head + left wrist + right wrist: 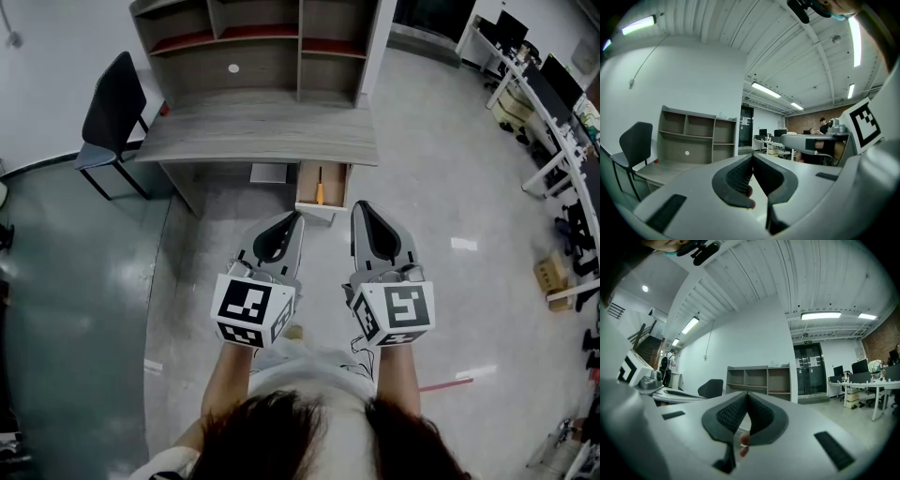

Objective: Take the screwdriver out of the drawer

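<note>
Screwdriver (319, 194) lies lengthwise in the open drawer (313, 213), ahead of both grippers and a bit nearer the left one's line. Orange-yellow handle sits at the end nearer the grippers, thin dark shaft points away toward the drawer's back. Too small to read more detail.

Handling, judged:
- rigid and light, one gripper is enough
- handle is the thick part and probably has more friction, so take it across the handle's middle
- shaft is thin, smooth metal and likely to slip or pivot
- round handle may roll on the drawer floor if nudged
- drawer walls stand close on both sides, so come in from above with jaws straddling the handle

Drawer hangs pulled out under the desk (262, 131). A shelf unit (253, 47) stands on the desk's far side, a dark chair (112, 103) off to the left gripper's side.

Left gripper (296, 221): jaws together at the tips, nothing between them. Right gripper (359, 210): jaws also pressed together, empty. Both are held level, well short of the drawer, not touching anything. Neither gripper view shows the screwdriver. Jaws need to open before any grasp. Reach not yet made.
</note>
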The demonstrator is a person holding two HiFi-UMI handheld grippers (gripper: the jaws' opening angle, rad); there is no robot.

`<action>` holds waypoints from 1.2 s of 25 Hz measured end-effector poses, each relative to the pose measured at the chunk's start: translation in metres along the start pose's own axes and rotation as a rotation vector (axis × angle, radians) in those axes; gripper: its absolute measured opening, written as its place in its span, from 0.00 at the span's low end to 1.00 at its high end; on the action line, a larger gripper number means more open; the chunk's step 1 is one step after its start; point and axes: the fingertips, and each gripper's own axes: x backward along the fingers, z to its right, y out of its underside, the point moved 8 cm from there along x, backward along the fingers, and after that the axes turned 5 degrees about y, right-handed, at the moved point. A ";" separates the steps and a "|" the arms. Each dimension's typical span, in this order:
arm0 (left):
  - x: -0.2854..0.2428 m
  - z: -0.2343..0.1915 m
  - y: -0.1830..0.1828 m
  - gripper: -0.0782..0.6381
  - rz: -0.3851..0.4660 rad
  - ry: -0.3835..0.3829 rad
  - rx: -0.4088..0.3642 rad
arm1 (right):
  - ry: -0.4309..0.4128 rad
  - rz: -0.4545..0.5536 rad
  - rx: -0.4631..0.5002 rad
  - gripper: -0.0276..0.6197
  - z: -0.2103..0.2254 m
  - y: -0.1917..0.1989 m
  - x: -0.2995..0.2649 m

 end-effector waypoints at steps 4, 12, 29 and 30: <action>-0.004 -0.014 0.004 0.13 -0.012 0.015 0.004 | 0.014 -0.009 0.023 0.09 -0.006 0.005 -0.012; -0.026 -0.038 0.013 0.13 -0.031 0.032 0.030 | 0.030 -0.058 -0.018 0.09 0.002 0.023 -0.037; -0.147 -0.100 0.020 0.13 -0.079 0.010 0.064 | -0.008 -0.162 -0.049 0.09 0.065 0.063 -0.159; -0.157 -0.103 0.020 0.13 -0.082 0.009 0.066 | -0.011 -0.165 -0.052 0.09 0.071 0.065 -0.166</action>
